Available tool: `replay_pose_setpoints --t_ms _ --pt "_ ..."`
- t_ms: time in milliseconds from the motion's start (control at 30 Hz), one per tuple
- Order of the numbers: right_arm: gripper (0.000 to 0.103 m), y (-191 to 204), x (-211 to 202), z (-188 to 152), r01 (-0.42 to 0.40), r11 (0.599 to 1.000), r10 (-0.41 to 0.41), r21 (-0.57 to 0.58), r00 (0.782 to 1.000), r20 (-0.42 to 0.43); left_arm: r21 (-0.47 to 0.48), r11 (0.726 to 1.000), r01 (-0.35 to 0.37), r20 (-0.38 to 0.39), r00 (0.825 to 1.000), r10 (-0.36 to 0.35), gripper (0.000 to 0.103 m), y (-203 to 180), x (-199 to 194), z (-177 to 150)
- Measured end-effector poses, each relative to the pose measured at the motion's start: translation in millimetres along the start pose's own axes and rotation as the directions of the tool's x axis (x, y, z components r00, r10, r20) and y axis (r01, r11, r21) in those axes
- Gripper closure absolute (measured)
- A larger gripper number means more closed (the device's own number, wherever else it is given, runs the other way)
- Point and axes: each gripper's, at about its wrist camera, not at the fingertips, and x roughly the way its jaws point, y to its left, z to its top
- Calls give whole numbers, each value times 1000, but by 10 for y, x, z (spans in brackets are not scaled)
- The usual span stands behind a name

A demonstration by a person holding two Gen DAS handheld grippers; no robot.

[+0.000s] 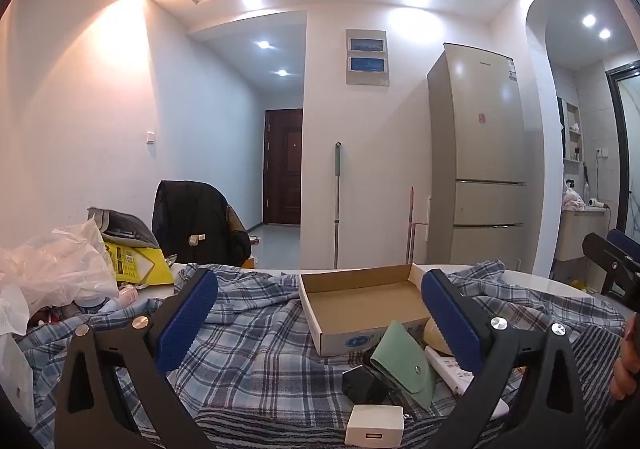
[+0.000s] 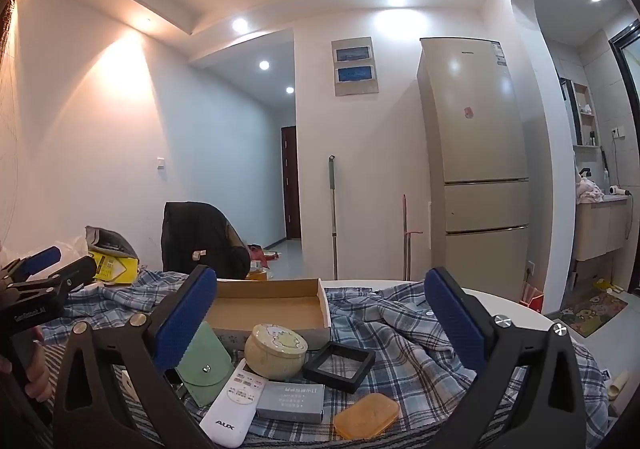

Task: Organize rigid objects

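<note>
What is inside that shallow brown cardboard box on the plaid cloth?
The shallow brown cardboard box shows only its bare brown floor, nothing in it. Its near inside corner is hidden behind the round cream tin.

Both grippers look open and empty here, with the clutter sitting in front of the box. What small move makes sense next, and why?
Probably lower the right gripper onto the round cream tin and close. The tin sits almost centred between its open fingers, directly in front of the empty cardboard box, so it seems the shortest lift in. The left gripper is also open and holds nothing.
</note>
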Motion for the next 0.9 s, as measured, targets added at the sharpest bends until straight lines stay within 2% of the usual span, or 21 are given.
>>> replay_pose_setpoints --t_ms 900 --pt "0 -18 21 -9 9 1000 -9 3 1000 -12 4 1000 -5 -7 1000 5 0 -43 -5 -12"
